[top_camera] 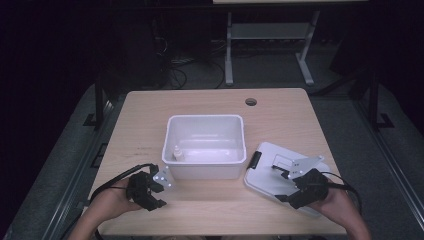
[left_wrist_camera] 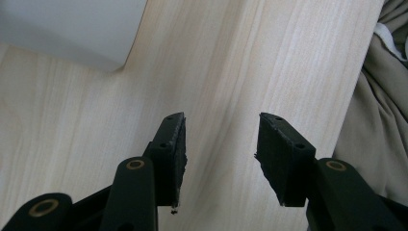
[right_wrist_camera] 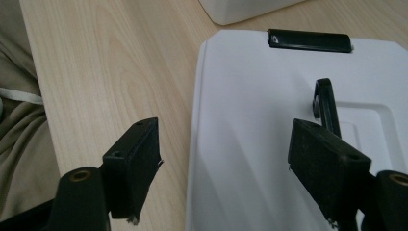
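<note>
Sitting open in the middle of the wooden table (top_camera: 150,120), the white plastic bin (top_camera: 205,146) is a rounded rectangular tub with tall, smooth walls and a rolled rim; inside it, in the near left corner, stands a small pale bottle-like item (top_camera: 177,153) too small to make out clearly. The bin's lid (top_camera: 265,172), flat and white with a black latch (top_camera: 255,159) on its edge towards the bin, lies on the table just to the right of the bin, angled and close to the table's near edge. The right gripper (right_wrist_camera: 221,163) hovers low over the lid's near left edge, its jaws spread wide with nothing between them, one jaw over bare wood and the other over the lid; its trailing cable loops across the lid's recessed panel. The left gripper (left_wrist_camera: 221,154) is held just off the bin's near left corner, its jaws parted with only bare wood between them. Beige cloth (left_wrist_camera: 380,110) of the person's clothing hangs at the table's near edge. A round cable hole (top_camera: 251,102) sits in the table beyond the bin, and a desk frame (top_camera: 270,45) stands on the floor behind.
</note>
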The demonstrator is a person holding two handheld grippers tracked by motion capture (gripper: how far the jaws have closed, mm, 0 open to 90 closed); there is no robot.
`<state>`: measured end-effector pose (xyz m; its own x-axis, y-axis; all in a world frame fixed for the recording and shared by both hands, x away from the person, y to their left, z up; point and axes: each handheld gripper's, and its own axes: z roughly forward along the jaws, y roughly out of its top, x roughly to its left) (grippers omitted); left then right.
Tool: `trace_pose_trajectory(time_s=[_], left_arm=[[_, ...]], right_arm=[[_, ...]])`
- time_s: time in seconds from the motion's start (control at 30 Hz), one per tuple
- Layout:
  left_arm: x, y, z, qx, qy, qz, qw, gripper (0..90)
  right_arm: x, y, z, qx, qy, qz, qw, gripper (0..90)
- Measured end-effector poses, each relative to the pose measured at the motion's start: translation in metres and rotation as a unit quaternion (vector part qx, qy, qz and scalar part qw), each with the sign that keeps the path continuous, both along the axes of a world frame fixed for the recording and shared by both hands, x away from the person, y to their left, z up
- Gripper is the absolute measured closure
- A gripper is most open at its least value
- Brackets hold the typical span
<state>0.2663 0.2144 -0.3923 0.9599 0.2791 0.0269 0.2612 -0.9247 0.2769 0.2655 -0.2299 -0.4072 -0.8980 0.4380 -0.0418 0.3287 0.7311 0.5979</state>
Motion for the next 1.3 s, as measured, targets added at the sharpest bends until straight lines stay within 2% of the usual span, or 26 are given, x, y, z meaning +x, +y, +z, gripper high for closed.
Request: trace_pose_trajectory(time_s=[0.23, 0.4, 0.7, 1.03, 1.3], left_arm=[[-0.002, 0.007, -0.004, -0.024, -0.005, 0.009, 0.9997, 51.1], [-0.003, 0.013, -0.008, -0.048, -0.009, 0.019, 0.9986, 49.9], [-0.005, 0.024, -0.017, -0.073, -0.015, 0.033, 0.9966, 46.1], [-0.008, 0.034, -0.024, -0.102, -0.021, 0.047, 0.9934, 44.0], [-0.009, 0.039, -0.026, -0.113, -0.028, 0.055, 0.9916, 41.7]], right_arm=[[0.002, 0.000, 0.008, -0.012, -0.002, -0.004, 0.9999, 26.2], [0.005, 0.000, 0.013, -0.028, 0.000, -0.007, 0.9996, 26.2], [0.015, -0.002, 0.022, -0.051, -0.005, -0.020, 0.9985, 26.8], [0.031, -0.003, 0.016, -0.072, 0.010, -0.036, 0.9967, 30.2], [0.038, -0.004, 0.012, -0.080, 0.018, -0.041, 0.9958, 39.7]])
